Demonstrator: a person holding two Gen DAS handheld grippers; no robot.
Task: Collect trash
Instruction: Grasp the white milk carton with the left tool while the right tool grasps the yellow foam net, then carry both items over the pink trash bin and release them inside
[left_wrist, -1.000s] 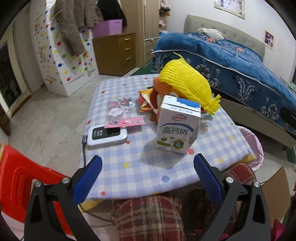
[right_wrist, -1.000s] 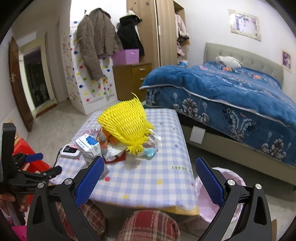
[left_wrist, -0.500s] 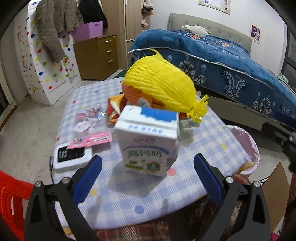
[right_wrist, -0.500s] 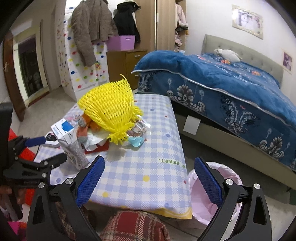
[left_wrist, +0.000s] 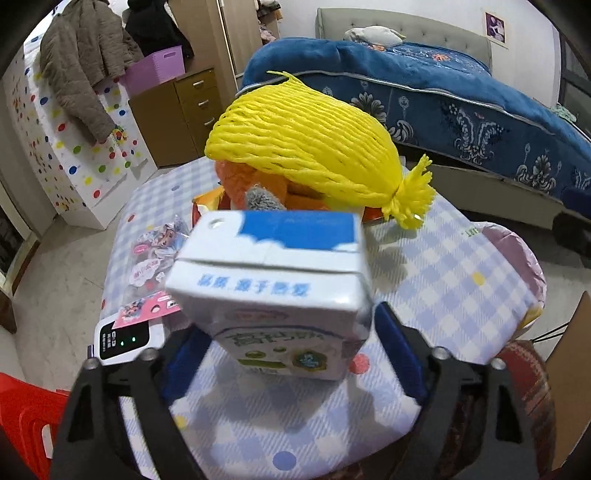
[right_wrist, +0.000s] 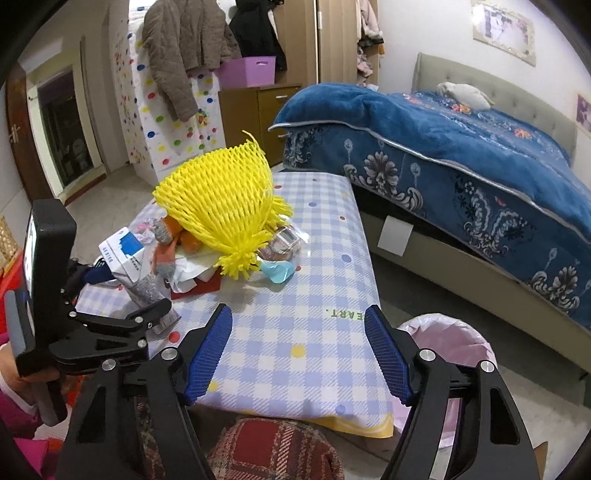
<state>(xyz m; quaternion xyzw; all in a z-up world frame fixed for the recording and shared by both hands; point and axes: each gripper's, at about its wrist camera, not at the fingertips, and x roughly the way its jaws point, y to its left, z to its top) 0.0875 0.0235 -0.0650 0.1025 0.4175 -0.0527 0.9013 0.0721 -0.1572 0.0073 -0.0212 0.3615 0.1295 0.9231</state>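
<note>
Left wrist view first: the left tool (left_wrist: 291, 354) has come right up on the milk carton (left_wrist: 273, 295), which stands on the checked tabletop (left_wrist: 454, 295) in front of the yellow foam net (left_wrist: 314, 155). Its jaws have just been closing, with the carton between them. They're still fairly wide, and I can't see the pads actually pressing the sides yet. The writing on the carton is blue Chinese print, too blurred to read here. A white device (left_wrist: 122, 341) with green lights lies just beside it, under a pink packet (left_wrist: 147, 312).

What could go wrong: the carton is tall and probably empty, so if one pad lands before the other it could tip into the pile or skid. Squeezing hard would crumple it.

Right wrist view: the right tool (right_wrist: 299, 350) hangs over the near tabletop edge with nothing between its pads. It's moderately wide, and its jaws have also just been closing. Letters on the cloth read upside down, something like "EART". The pink-lined bin (right_wrist: 443, 343) sits on the floor just beside the tabletop, so a sloppy swing could drop the carton short.
</note>
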